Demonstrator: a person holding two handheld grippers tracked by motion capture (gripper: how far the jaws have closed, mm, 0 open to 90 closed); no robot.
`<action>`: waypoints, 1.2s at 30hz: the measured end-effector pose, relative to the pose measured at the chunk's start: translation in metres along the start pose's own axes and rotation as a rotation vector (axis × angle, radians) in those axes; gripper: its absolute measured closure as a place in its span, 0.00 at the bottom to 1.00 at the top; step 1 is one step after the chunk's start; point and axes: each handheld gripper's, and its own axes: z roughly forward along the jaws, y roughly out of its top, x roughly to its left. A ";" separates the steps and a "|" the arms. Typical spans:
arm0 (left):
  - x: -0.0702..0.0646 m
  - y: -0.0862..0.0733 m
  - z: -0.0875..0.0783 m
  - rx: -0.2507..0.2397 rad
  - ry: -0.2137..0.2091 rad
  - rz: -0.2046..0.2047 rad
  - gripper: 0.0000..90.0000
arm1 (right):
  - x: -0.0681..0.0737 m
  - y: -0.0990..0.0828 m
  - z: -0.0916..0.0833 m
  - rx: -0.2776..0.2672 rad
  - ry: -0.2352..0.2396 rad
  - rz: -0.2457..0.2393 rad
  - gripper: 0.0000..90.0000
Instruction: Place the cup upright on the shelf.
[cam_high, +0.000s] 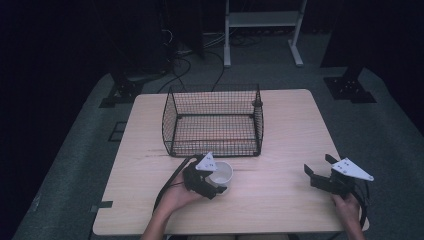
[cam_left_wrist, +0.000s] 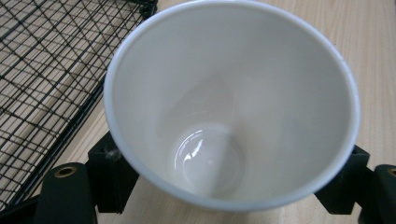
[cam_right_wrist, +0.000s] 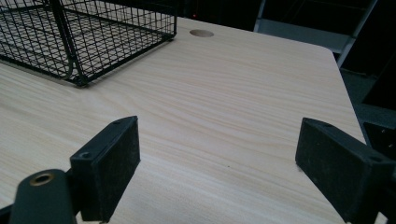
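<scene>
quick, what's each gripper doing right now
Left gripper: shut on the white cup.
Right gripper: open, holding nothing.

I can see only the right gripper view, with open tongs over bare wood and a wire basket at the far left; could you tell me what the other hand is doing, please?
Observer: The left tongs are closed on a white cup, one jaw on each side of its wall.
Operator: Thank you. Is there anything in the cup?
Observer: No, the left gripper view looks straight into it and the cup's bottom is bare and glossy.
Operator: And where is it relative to the basket?
Observer: From the high view, the cup sits just in front of the wire basket, near its front wall, not inside it. The right tongs are far off toward the table's right edge.
</scene>
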 end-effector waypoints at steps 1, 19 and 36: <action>0.000 0.001 -0.002 -0.004 -0.001 0.003 0.24 | 0.000 0.000 0.000 0.000 0.000 0.000 0.15; 0.007 0.016 -0.034 -0.066 0.005 0.022 0.24 | 0.000 0.000 0.000 0.001 -0.001 0.005 0.15; 0.018 0.029 -0.040 -0.064 -0.013 0.027 0.24 | -0.001 0.000 0.000 0.001 0.001 0.007 0.15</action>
